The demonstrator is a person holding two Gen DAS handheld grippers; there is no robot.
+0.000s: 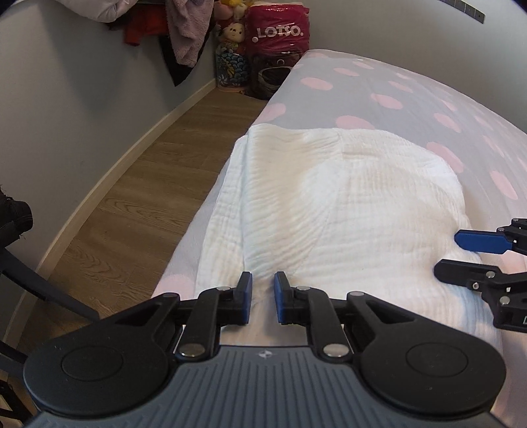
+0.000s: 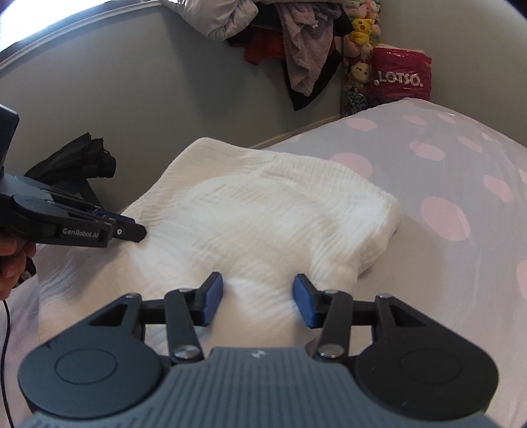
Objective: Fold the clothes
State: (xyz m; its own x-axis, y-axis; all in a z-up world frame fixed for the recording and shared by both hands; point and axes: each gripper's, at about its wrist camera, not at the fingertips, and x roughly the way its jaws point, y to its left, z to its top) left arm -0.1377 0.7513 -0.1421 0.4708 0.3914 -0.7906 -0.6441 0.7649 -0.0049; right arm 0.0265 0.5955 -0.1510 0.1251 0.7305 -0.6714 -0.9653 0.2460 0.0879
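Observation:
A white crinkled garment (image 1: 329,204) lies folded into a thick pad on the bed; it also shows in the right wrist view (image 2: 263,224). My left gripper (image 1: 263,289) hovers at the garment's near edge with its jaws a narrow gap apart and nothing between them. It shows from the side in the right wrist view (image 2: 131,230), tips touching the garment's left edge. My right gripper (image 2: 257,293) is open and empty over the near part of the garment. It enters the left wrist view (image 1: 461,253) from the right, over the garment's right side.
The bed sheet (image 1: 395,95) is pale grey with pink dots. A wooden floor strip (image 1: 138,210) runs between bed and grey wall. Plush toys and a pink LOTSO bag (image 1: 280,31) stand in the far corner. Clothes (image 2: 306,56) hang on the wall.

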